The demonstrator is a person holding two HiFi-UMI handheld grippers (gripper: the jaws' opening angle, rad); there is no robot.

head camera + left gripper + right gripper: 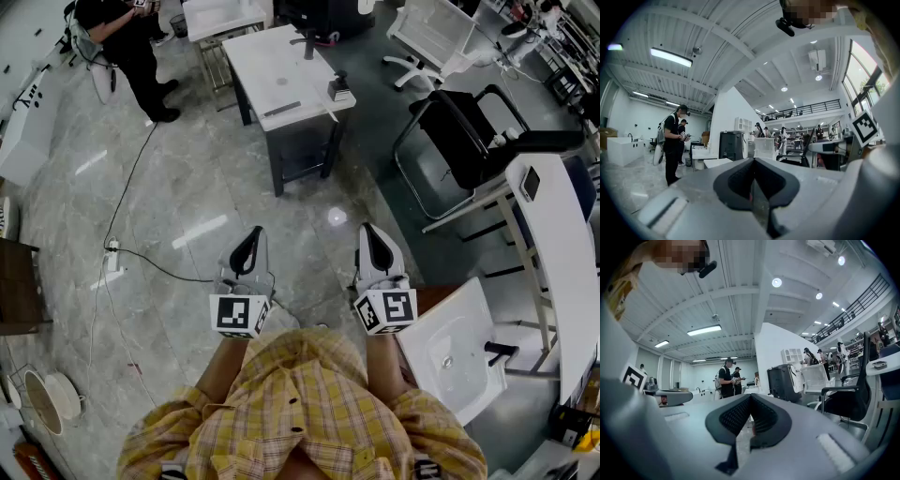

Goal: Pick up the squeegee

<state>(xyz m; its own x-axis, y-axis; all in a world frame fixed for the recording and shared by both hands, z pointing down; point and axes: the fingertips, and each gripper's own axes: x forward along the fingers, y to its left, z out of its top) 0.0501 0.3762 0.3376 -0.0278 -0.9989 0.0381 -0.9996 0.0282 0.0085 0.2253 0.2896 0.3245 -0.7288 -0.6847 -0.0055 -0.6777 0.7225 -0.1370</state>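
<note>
Nearest, a yellow checked shirt [309, 412], soft woven cloth, just under the two marker cubes [239, 314]. At left, the left tongs [251, 246]: closed, dark ribbed pads pressed together to a point, nothing between them. Just beside, the right tongs [370, 246]: closed likewise and empty, grey moulded shell, matte black pads. Both level, over polished floor [187, 187] of grey veined stone, glossy with lamp glare, a thin black cable [141, 169] across it.

Well ahead, a small white counter [272, 66], smooth-topped on a dark frame. On it, toward the left, a slim dark strip [281, 109]. At its right edge, probably the squeegee [338, 90]: a short black handle on a pale wide base, too small to tell for sure. Well apart from both tongs, untouched.

For the step in hand, judged as the approach: walk up to the counter first, open one pair of tongs wide before arriving, come in level, close on the handle rather than the thin blade, then lift straight up. Farther right, a black chair [459, 141] on a bent metal frame and a glossy white basin [450, 356].
</note>
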